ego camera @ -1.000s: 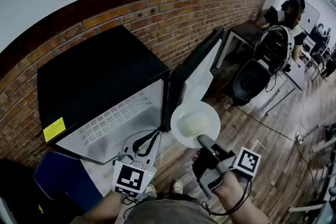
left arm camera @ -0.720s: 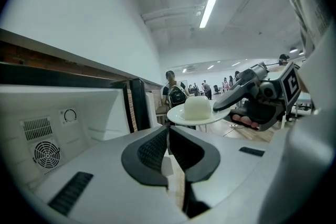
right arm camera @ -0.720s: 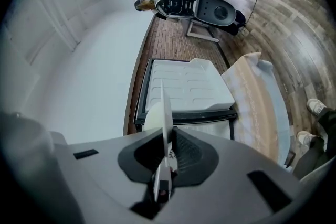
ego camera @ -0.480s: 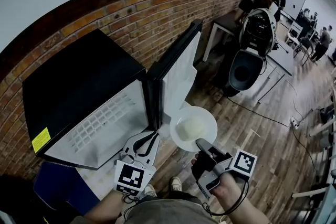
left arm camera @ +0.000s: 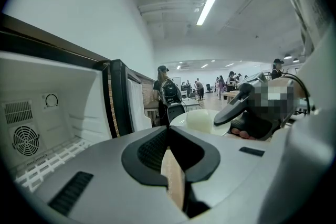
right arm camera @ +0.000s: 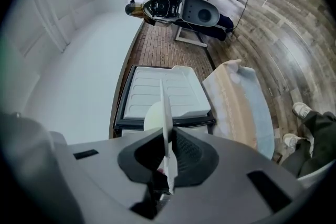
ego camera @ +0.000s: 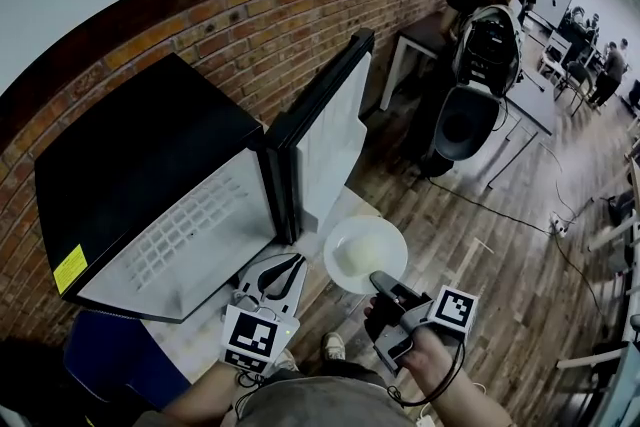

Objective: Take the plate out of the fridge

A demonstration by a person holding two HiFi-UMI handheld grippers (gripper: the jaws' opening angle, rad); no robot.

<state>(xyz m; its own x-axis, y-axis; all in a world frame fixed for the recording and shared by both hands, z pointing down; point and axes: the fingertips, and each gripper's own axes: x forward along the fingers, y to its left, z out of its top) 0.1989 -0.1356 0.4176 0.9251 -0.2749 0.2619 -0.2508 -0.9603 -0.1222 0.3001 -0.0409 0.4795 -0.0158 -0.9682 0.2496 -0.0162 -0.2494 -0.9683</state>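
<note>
The black mini fridge (ego camera: 150, 155) stands open at the left, its door (ego camera: 325, 130) swung out and its white inside (left arm camera: 47, 113) showing. A white plate (ego camera: 365, 253) with a pale mound on it hangs outside the fridge, in front of the door's edge. My right gripper (ego camera: 378, 281) is shut on its near rim. The right gripper view shows the plate edge-on (right arm camera: 165, 107) between the closed jaws of the right gripper (right arm camera: 167, 131). My left gripper (ego camera: 298, 262) is below the fridge opening, shut and holding nothing. In the left gripper view, past the left gripper's (left arm camera: 169, 129) tips, the plate (left arm camera: 202, 120) shows at the right.
A person with a backpack (ego camera: 490, 25) stands by a desk (ego camera: 420, 40) at the back right, beside a dark round chair (ego camera: 465, 130). A cable (ego camera: 500, 215) runs over the wood floor. A blue object (ego camera: 120, 340) sits at lower left. A pale board (right arm camera: 236, 102) lies under the door.
Both grippers have drawn back and down from the fridge. The plate has come with the right gripper, from beside the opening to in front of the door.
</note>
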